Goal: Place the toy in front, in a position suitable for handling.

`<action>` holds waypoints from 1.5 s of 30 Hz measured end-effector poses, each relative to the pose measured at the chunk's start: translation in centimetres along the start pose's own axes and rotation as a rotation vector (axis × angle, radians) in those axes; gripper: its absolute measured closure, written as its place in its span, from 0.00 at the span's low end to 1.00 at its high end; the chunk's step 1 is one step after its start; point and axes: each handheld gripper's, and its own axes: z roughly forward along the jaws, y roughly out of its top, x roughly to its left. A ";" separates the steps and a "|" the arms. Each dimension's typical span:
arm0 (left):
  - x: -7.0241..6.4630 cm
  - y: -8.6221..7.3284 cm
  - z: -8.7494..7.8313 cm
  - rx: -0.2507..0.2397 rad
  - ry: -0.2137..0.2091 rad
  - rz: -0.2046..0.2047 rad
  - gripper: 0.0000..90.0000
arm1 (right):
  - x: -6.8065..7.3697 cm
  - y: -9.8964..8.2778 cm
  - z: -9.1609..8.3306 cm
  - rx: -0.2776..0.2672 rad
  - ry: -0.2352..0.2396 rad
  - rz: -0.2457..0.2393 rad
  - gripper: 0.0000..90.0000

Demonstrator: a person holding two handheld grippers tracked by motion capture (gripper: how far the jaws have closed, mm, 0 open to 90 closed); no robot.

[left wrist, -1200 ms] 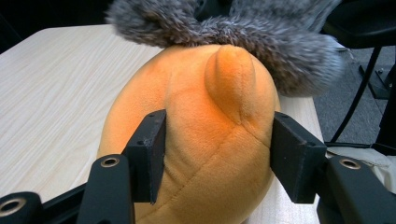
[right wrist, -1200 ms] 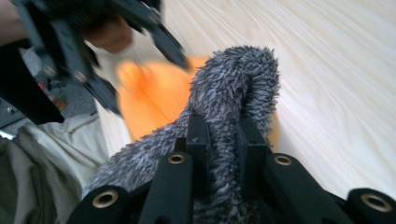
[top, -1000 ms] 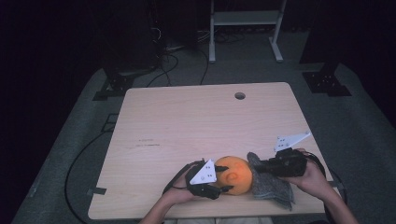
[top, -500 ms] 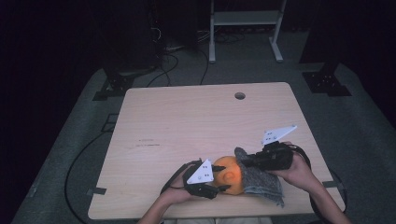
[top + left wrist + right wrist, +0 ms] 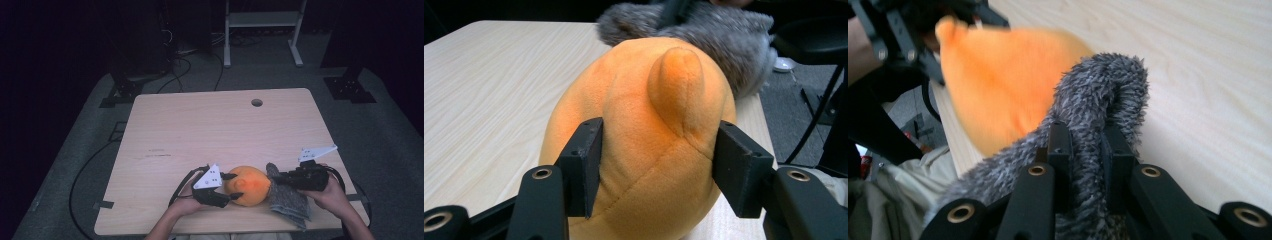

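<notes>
A round orange plush toy (image 5: 248, 185) rests near the table's front edge. My left gripper (image 5: 233, 186) is shut on it from the left; both pads press into the soft body (image 5: 659, 150) below a small nub. A grey fuzzy cloth (image 5: 287, 199) lies against the toy's right side and spreads onto the table. My right gripper (image 5: 277, 178) is shut on a pinched fold of that cloth (image 5: 1098, 125), with the orange toy (image 5: 1003, 85) just beyond the fold.
The wooden table (image 5: 210, 135) has a small round hole (image 5: 257, 102) near its far edge. A metal stand (image 5: 260, 30) and cables (image 5: 180, 60) are on the dark floor behind. A black cable (image 5: 90, 175) runs off the table's left side.
My right gripper has moved down and toward the toy with the grey cloth fold in it. The left gripper and the toy have stayed in place.
</notes>
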 end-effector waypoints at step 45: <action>1.4 1.5 1.8 -0.036 0.057 -0.114 0.45 | 1.5 2.2 0.5 -0.009 -0.128 -0.115 0.86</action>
